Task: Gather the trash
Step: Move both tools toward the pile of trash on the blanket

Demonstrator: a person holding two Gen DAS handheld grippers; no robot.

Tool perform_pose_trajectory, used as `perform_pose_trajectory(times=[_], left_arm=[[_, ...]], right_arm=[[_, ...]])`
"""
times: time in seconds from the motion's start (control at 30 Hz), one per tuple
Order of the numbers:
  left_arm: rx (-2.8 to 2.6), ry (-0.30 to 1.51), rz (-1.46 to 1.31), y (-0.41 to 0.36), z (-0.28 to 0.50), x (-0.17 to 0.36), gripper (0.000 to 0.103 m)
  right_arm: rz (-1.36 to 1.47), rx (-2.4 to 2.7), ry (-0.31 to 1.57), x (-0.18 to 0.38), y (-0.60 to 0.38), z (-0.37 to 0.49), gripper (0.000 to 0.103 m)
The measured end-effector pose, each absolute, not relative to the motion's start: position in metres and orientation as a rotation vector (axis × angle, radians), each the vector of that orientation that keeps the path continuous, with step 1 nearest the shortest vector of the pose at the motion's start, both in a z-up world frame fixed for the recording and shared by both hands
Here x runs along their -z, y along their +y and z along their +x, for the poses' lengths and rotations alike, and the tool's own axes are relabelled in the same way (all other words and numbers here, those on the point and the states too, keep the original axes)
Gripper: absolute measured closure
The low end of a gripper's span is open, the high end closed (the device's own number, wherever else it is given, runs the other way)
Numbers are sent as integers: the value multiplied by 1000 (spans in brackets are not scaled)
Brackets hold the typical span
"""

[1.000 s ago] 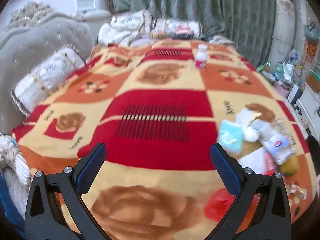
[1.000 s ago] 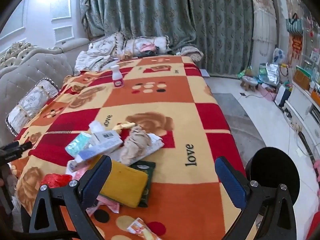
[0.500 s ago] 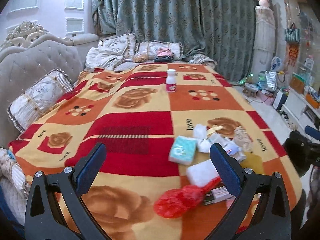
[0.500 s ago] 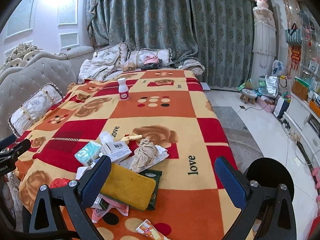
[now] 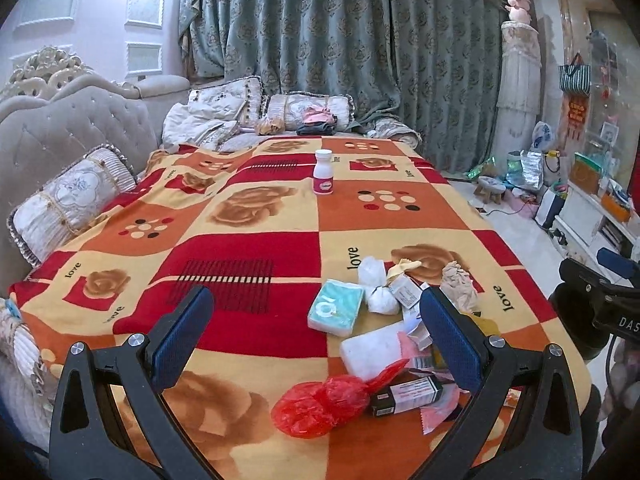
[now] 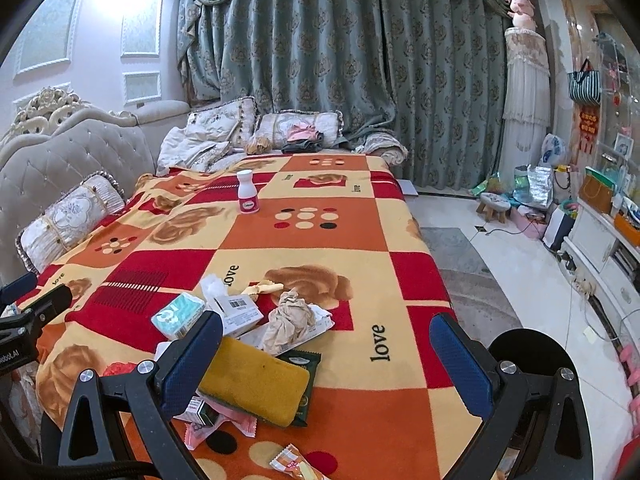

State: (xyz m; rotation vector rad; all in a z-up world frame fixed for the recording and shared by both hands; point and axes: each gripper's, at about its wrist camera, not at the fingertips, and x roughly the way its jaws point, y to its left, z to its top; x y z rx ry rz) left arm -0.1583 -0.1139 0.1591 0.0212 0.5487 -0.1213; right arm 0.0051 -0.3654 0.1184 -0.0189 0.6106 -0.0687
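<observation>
Your left claw (image 5: 316, 334) is spread wide with nothing in it, hovering over the near end of the patchwork red, orange and cream fleece blanket (image 5: 256, 216). Your right claw (image 6: 326, 360) is just as wide open and empty, off to the right of the same surface.

The trash sits in a loose pile at the near right part of the blanket: a crumpled red plastic bag (image 5: 320, 404) closest to you, a dark rectangular carton (image 5: 406, 394) touching it, a teal tissue pack (image 5: 336, 308) just behind, a white knotted bag (image 5: 378, 290), and a scrunched beige paper wad (image 6: 290, 320). From the right view there's also a mustard yellow sponge pad (image 6: 254, 384) lying on a dark green sachet (image 6: 306, 364).

Well apart, further up the blanket, a white bottle with a pink label (image 5: 323, 176) stands upright. Beyond it are ruffled cream cushions (image 5: 224, 102), then grey-green patterned curtains (image 5: 340, 40). A tufted grey headboard (image 5: 76, 128) runs down the left, and the pale tiled floor (image 6: 520, 256) is on the right.
</observation>
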Motion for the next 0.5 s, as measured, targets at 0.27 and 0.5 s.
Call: perform_pose_trajectory(times=[0.27, 0.5], left_arm=[[124, 545, 9, -115, -158, -160, 0], [125, 561, 9, -121, -155, -156, 0]], right_arm=[[-25, 61, 589, -119, -391, 96, 0], [-25, 61, 599, -104, -382, 89, 0]])
